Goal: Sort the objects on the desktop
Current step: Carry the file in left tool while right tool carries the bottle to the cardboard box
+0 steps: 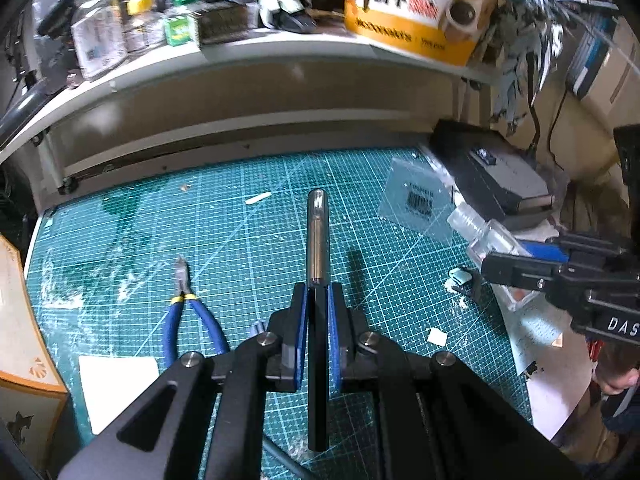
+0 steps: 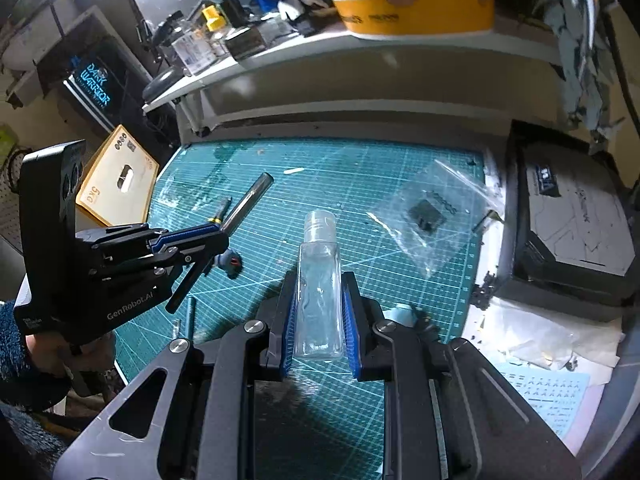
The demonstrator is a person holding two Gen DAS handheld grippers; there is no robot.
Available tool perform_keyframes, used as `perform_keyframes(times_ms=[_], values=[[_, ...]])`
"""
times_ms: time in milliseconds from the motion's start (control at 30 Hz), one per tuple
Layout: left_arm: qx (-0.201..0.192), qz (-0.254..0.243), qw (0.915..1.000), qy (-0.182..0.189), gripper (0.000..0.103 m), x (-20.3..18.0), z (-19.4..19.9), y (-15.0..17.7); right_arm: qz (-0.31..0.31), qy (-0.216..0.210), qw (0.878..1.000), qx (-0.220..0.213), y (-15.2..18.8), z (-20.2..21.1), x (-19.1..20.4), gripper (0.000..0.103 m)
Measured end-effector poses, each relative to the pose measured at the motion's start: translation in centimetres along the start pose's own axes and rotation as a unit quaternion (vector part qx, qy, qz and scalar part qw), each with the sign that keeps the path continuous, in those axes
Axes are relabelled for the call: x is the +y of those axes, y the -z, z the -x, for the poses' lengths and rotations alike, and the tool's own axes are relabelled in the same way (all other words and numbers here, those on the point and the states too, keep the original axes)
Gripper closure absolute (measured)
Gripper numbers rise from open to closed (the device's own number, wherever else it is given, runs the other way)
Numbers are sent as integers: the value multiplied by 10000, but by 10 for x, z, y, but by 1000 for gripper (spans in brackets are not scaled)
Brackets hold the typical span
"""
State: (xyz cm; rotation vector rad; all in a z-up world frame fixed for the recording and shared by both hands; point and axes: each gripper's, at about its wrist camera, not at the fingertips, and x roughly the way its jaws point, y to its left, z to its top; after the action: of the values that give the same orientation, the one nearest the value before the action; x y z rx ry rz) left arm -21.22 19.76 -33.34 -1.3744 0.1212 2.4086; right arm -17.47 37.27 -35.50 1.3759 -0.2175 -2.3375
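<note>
desktop objects are already in both grippers here, so it's really about where each goes next. left gripper (image 1: 318, 300) is clamped on a black and silver pen-like tool (image 1: 317, 240), blue pads squeezing its dark rear part, with the long axis running straight out along the fingers, silver end forward. right gripper (image 2: 319, 312) is closed on a clear plastic bottle (image 2: 319, 276), held by its flat sides, cap end pointing away, long axis also in line with the fingers. both look lifted off the green cutting mat (image 1: 240, 216), since each shows up hanging in the air in the other camera.

further out, blue-handled pliers (image 1: 188, 312) lie on the mat just left of the left gripper, clearly that hand's job if they're next. a clear bag (image 2: 432, 216) with a dark part inside sits ahead and right of the bottle, nearer the right hand. beyond that is a raised shelf (image 1: 240, 56) full of jars and model kits, and a black box (image 2: 568, 232) on the desk's right edge. can't tell where the drop-off spot is.
</note>
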Motion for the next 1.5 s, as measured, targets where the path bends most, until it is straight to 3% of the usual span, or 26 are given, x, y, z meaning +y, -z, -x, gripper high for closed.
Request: perform_keyframes(times_ms=[467, 867, 1133, 1500], values=[[-374, 434, 9984, -5, 93, 37, 73, 21, -96, -47, 9999, -60, 10, 22, 56, 84], [-700, 905, 9934, -17, 93, 101, 159, 56, 64, -88, 9999, -115, 14, 39, 146, 84], [-886, 1582, 9831, -250, 93, 169, 227, 103, 279, 127, 9994, -147, 8, 47, 232, 84], [-972, 2430, 9614, -848, 93, 254, 301, 151, 712, -291, 9970, 17, -16, 20, 331, 84]])
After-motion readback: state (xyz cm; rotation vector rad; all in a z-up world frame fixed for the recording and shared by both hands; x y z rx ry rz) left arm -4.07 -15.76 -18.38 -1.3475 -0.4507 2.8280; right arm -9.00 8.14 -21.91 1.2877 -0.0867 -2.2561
